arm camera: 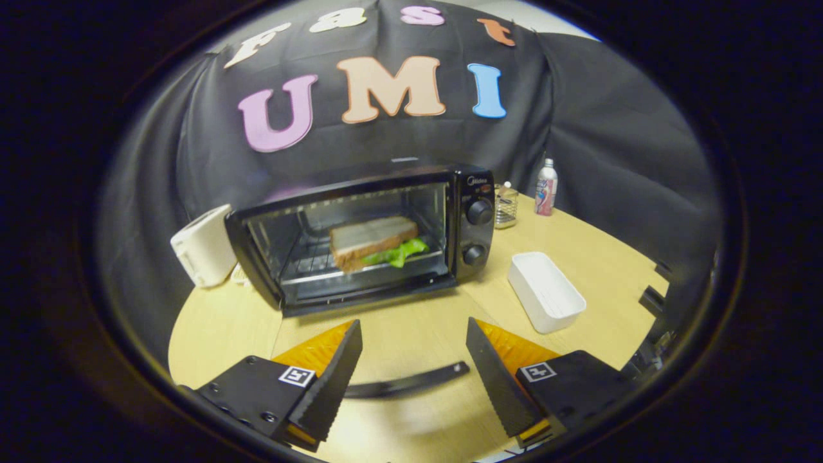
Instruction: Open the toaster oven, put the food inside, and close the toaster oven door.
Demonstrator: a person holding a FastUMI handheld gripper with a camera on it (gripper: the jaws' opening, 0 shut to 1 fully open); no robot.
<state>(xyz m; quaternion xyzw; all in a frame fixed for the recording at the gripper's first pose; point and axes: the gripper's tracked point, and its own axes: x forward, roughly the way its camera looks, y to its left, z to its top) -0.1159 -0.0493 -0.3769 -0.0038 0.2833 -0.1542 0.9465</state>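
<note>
A black toaster oven (472,212) stands on the round wooden table (218,328), just ahead of my fingers. Its glass door is folded down flat toward me, and the dark curved door handle (405,384) lies low between my two fingers without either one touching it. Inside, a sandwich (373,239) of brown bread with green lettuce sticking out rests on the wire rack. My gripper (415,325) is open, with its fingers spread wide over the lowered door and nothing held.
A white toaster (202,254) sits left of the oven. Right of my fingers lies a white rectangular container (545,290). A glass jar (506,206) and a bottle (546,188) stand behind the oven's right side.
</note>
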